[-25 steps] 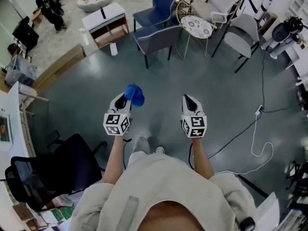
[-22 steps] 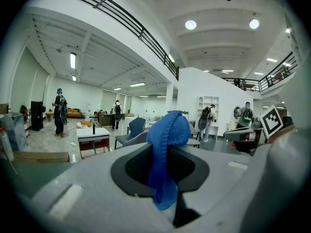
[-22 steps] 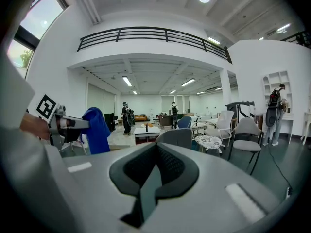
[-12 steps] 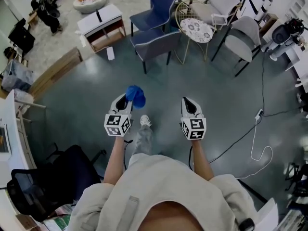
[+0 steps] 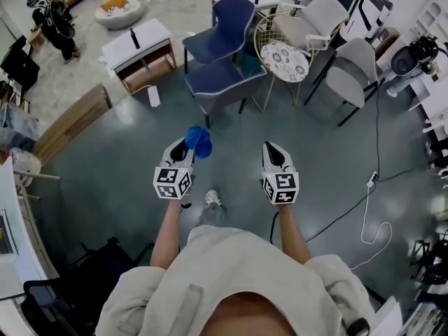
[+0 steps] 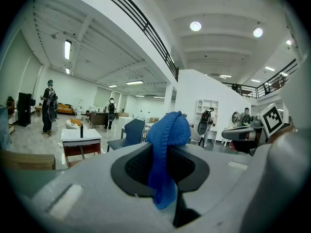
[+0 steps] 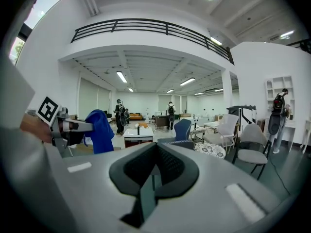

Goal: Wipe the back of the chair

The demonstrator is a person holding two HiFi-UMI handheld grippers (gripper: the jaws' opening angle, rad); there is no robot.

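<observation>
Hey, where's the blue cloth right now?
In the head view the cloth is left of centre, clamped in the left tool and held above the floor, with the nearest blue chair ahead of it.

Small bright-blue knitted cloth [image 5: 197,140] — bunched and pinched between the closed jaws of the left tool [image 5: 180,150], bulging above them, with a short tail hanging below. Navy-blue padded chair [image 5: 225,28] on thin dark legs — upright on the grey floor [image 5: 126,152], well ahead of the cloth, not touched by it.
</observation>
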